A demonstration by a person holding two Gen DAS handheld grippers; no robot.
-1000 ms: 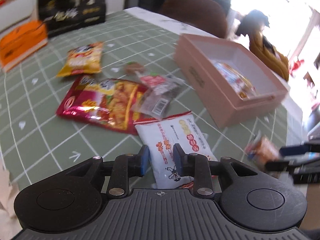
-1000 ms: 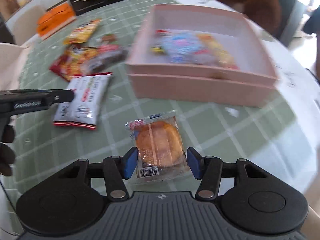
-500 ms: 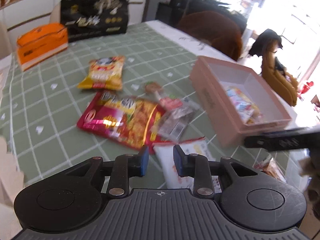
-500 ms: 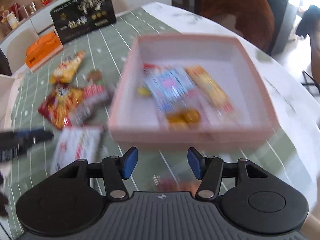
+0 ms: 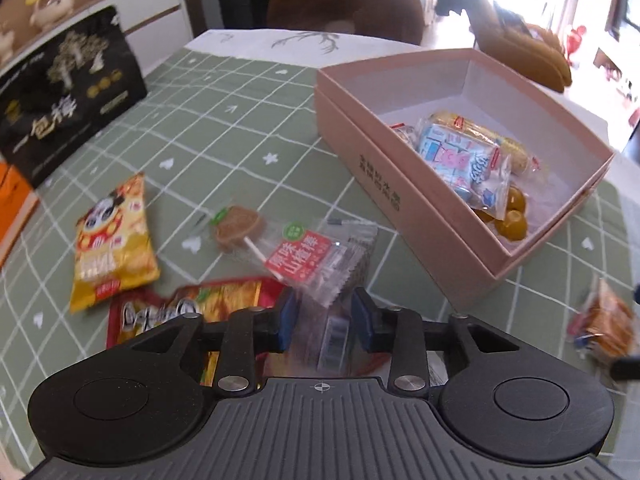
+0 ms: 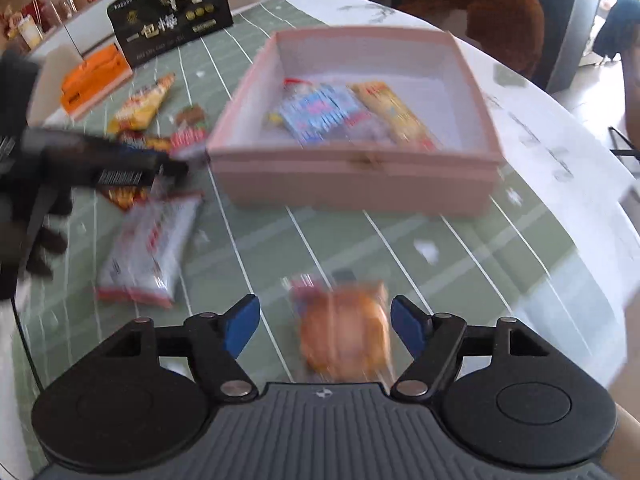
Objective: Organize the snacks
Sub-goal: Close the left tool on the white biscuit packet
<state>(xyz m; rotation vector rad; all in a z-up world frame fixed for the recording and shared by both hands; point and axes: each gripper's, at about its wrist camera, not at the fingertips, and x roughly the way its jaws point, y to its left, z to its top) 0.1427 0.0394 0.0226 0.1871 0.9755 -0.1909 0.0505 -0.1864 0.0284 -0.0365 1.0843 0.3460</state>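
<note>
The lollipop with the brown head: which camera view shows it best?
The left wrist view: the lollipop lies sharp on the green cloth, its stick clear. In the right wrist view it is only a small, blurred brown patch beside the pink box.

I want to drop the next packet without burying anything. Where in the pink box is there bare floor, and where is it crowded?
The pink box is bare along its far wall and its corner nearest the black bag. The blue-and-white packet, yellow bar and round yellow sweets crowd the other end.
</note>
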